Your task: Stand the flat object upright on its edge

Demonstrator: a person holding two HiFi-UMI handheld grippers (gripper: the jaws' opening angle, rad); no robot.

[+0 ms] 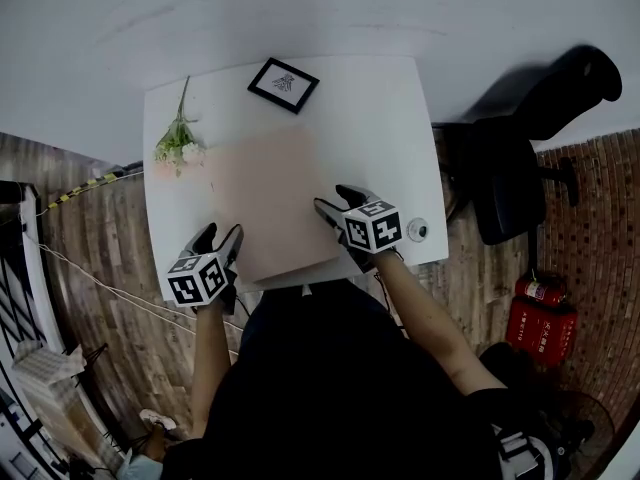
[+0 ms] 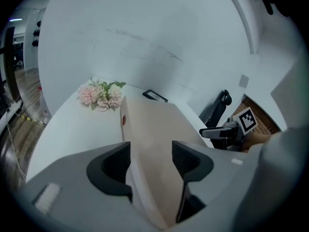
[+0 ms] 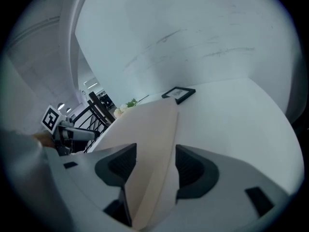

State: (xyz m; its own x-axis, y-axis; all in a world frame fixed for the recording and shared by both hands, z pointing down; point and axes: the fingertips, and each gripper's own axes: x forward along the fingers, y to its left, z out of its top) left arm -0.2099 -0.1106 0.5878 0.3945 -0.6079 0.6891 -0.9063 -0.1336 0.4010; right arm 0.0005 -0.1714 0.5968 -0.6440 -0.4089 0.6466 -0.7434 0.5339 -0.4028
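Risk: thin flat beige-pink board (image 1: 270,203) lies on the white tabletop (image 1: 380,118), near edge at the front, left gripper (image 1: 221,234) and right gripper (image 1: 337,201) both straddle it with jaws apart (nothing clamped yet), so an uneven squeeze or lift could let it slide off.

The left tongs (image 2: 150,154) straddle the beige board (image 2: 155,123), jaws apart.

Black top; grey jaws; black-and-white marker cubes (image 1: 200,278) (image 1: 375,226)
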